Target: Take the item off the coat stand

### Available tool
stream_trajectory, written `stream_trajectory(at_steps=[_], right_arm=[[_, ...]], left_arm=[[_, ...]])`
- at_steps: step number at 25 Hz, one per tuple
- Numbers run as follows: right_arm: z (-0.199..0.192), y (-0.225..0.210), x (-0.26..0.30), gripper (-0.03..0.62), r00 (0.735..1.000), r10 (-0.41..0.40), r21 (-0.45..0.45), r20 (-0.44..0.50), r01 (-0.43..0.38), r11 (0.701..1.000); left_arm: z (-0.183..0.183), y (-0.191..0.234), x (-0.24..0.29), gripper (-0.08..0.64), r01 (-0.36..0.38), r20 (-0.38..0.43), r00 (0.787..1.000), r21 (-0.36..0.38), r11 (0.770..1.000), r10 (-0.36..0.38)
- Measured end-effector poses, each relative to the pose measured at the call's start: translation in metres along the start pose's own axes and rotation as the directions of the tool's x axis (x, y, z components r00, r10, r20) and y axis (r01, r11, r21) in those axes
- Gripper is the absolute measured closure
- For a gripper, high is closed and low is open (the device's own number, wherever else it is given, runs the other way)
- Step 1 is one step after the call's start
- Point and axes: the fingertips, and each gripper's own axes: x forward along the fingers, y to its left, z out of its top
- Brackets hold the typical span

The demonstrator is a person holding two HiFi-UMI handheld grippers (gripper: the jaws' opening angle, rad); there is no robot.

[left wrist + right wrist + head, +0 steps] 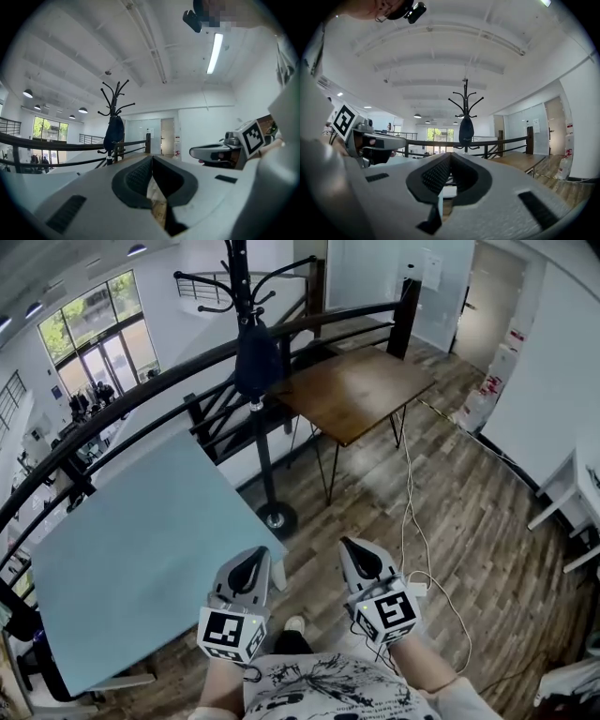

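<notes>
A black coat stand (pixel 240 277) rises by the railing, its round base (pixel 277 519) on the wood floor. A dark navy bag (pixel 256 357) hangs from one of its hooks, also seen as the bag (pixel 114 133) and the bag (pixel 466 131) in the gripper views. My left gripper (pixel 249 568) and right gripper (pixel 357 557) are held low near my body, side by side, well short of the stand. Both are shut with nothing between the jaws. The left gripper (pixel 152 161) and right gripper (pixel 450 159) point toward the stand.
A light blue table (pixel 141 549) stands at the left, close to the stand's base. A brown wooden table (pixel 356 390) is behind the stand. A black railing (pixel 141 390) runs across the back. A white cable (pixel 412 512) trails over the floor at right.
</notes>
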Motion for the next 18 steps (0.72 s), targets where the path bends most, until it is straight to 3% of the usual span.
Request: stream_trajectory(at_steps=[9, 18], right_arm=[[0.009, -0.041, 0.169, 0.600, 1.000, -0.013, 0.000, -0.001, 0.013, 1.000], [0.006, -0.077, 0.271, 0.600, 0.998, 0.060, 0.009, 0.009, -0.061, 0.998]], left_arm=[[0.008, 0.133, 0.106, 0.555, -0.016, -0.001, 1.000, 0.007, 1.000, 0.016], [0.005, 0.192, 0.166, 0.555, -0.091, -0.016, 0.996, 0.028, 0.995, 0.092]])
